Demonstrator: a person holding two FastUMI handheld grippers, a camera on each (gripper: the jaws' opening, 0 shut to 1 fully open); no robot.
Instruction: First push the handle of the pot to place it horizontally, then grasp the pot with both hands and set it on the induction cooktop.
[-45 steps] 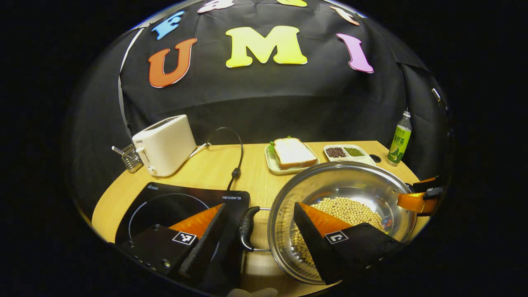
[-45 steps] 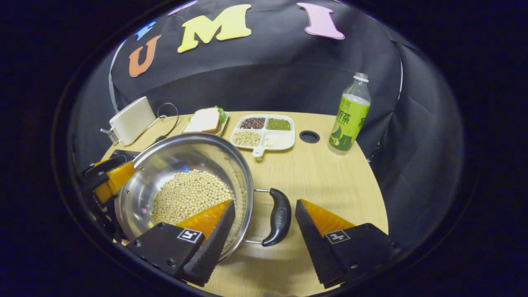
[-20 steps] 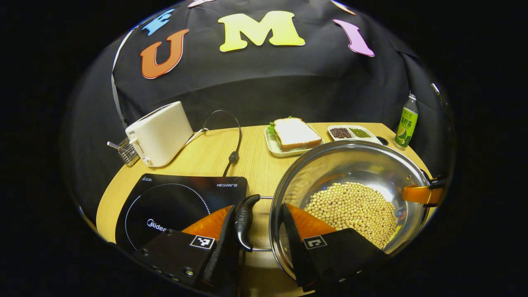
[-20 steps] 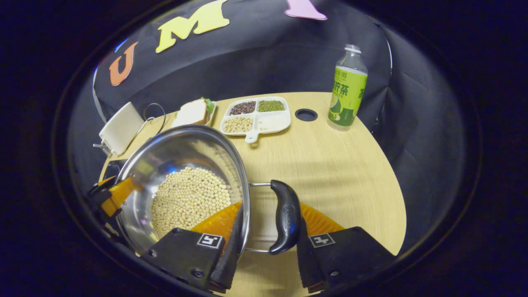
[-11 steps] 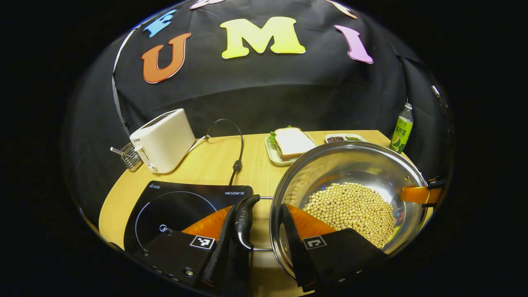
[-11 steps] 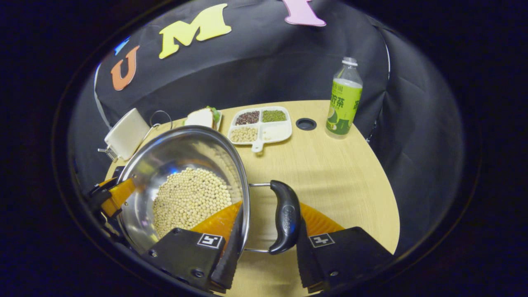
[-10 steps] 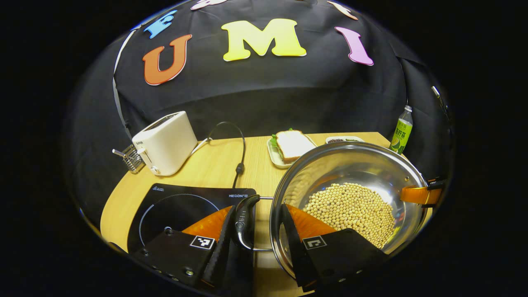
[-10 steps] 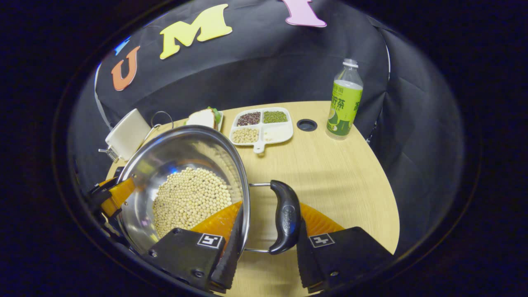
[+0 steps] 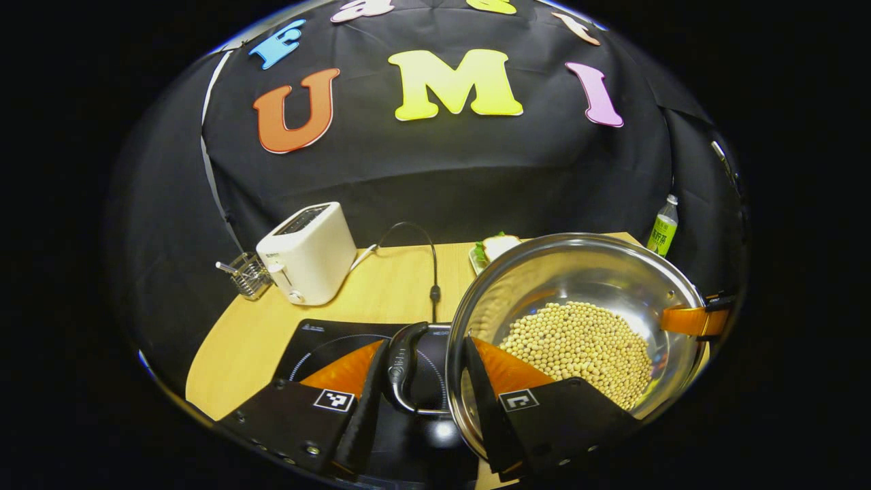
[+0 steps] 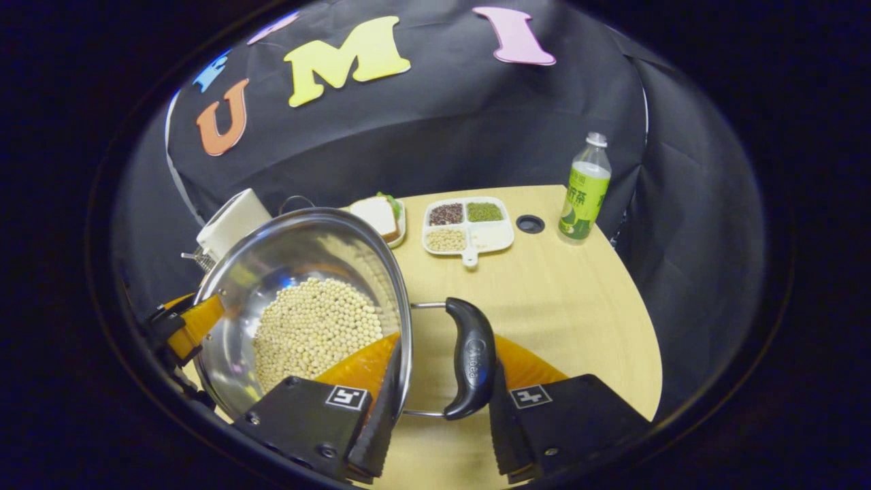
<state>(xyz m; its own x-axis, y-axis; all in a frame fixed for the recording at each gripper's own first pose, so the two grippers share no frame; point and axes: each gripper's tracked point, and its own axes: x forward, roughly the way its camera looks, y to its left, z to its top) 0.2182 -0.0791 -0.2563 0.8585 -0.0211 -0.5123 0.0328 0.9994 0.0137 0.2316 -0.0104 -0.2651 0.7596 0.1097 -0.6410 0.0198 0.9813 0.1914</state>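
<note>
Pot carried over the cooktop

Both grippers pinch the pot [image 9: 578, 299]: left gripper [image 9: 422, 381] and right gripper [image 10: 442, 381] each clamp rim and handle between their fingers. Since a moment ago the induction cooktop [image 9: 320, 337] has slid under the left handle, so lowering looks near. Soybeans [image 10: 313, 327] fill its bottom.

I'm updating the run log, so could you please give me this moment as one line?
stage: carry | left tool: shut on pot handle | right tool: shut on other handle | pot: lifted, soybeans inside, partly over cooktop
</note>
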